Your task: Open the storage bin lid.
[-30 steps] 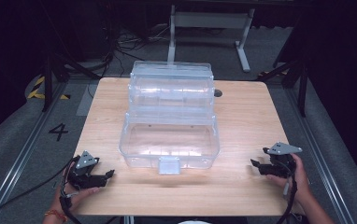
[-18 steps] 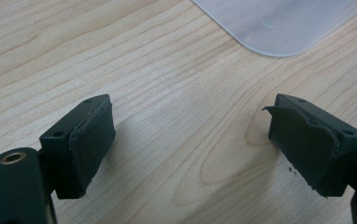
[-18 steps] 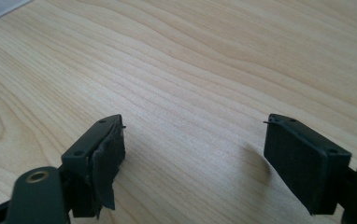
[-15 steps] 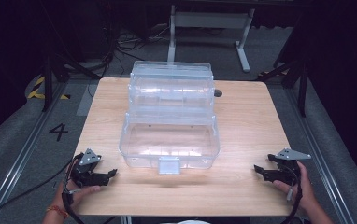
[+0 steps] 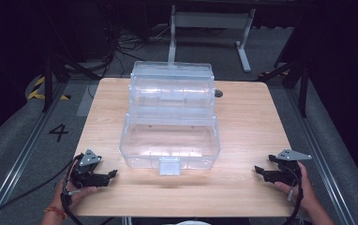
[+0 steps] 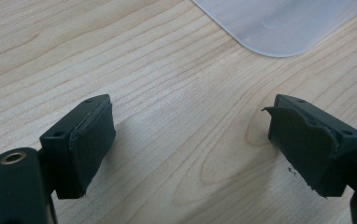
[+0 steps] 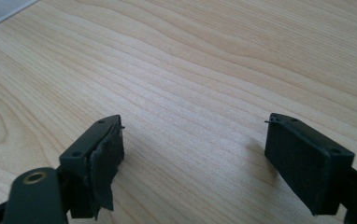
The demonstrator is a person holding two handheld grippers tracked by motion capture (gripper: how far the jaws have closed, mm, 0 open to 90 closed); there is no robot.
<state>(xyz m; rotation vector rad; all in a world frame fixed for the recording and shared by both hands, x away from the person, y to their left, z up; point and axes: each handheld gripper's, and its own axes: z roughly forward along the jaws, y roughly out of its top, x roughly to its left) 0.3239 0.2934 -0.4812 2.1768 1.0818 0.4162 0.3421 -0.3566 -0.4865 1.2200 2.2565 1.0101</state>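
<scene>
A clear plastic storage box [image 5: 170, 126] stands at the centre of the light wooden table [image 5: 252, 117], nearer the far edge than the near one. It is open: the lower tub sits toward the person, and the lid section with its tiered compartments rises behind it toward the far side. The long axis of the tub runs left to right across the table. Its front latch tab [image 5: 169, 166] points at the person's edge. Nothing can be made out inside the tub.

The left gripper [image 5: 107, 175] rests at the near left corner of the table, held by the left hand [image 5: 76, 190], jaws pointing right toward the box and apart from it. In the left gripper view [image 6: 190, 140] the jaws stand wide apart over bare wood with nothing between them; a rounded corner of the clear box [image 6: 284, 23] shows ahead. The pad on one jaw looks torn at its edge.

The right gripper [image 5: 261, 172] sits near the near right corner, held by the right hand [image 5: 301, 190], jaws pointing left toward the box, well apart from it. In the right gripper view [image 7: 193, 144] the jaws are spread wide and grasp nothing
</scene>
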